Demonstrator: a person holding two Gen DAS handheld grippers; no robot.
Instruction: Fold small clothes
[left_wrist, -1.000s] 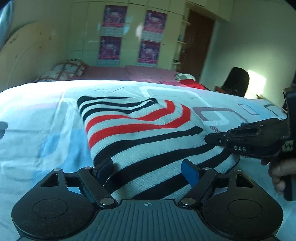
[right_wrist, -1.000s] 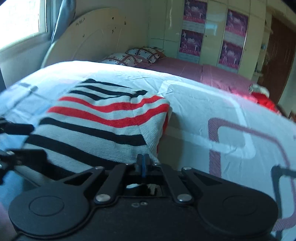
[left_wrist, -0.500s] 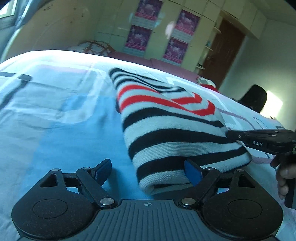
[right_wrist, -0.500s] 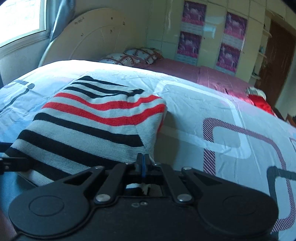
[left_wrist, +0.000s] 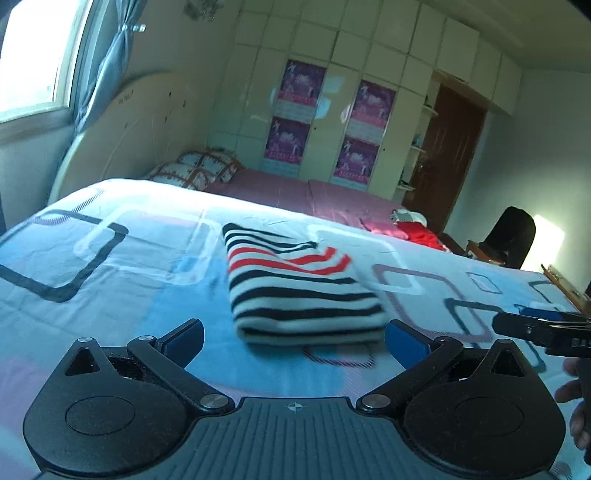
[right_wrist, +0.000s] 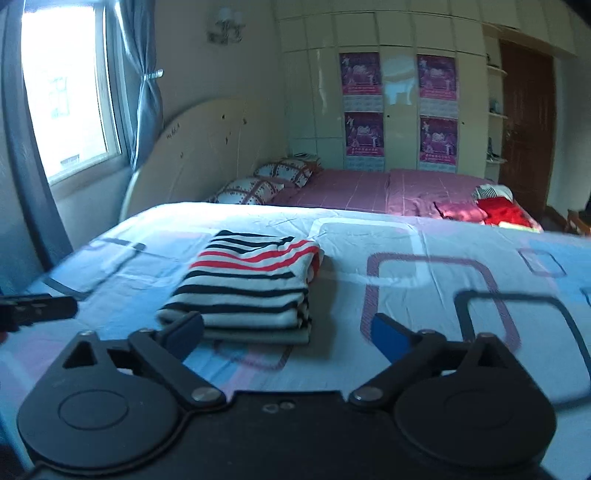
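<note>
A folded striped knit garment (left_wrist: 299, 291), white with black and red stripes, lies flat on the patterned bedsheet (left_wrist: 110, 280). It also shows in the right wrist view (right_wrist: 251, 284). My left gripper (left_wrist: 293, 336) is open and empty, held just in front of the garment's near edge, not touching it. My right gripper (right_wrist: 288, 332) is open and empty, a little back from the garment's near right corner. The right gripper's tip shows at the right edge of the left wrist view (left_wrist: 535, 325). The left gripper's tip shows at the left edge of the right wrist view (right_wrist: 37, 308).
A second bed with a pink cover (right_wrist: 388, 188), checked pillows (right_wrist: 258, 184) and red clothes (right_wrist: 498, 212) stands behind. A curved headboard (right_wrist: 199, 147) and window (right_wrist: 62, 92) are at the left. A dark chair (left_wrist: 511, 236) and door (left_wrist: 454, 155) are at the right.
The right gripper has opened and let go of the garment's corner. Both grippers have pulled back and risen away from the garment, which now lies folded on the sheet.
</note>
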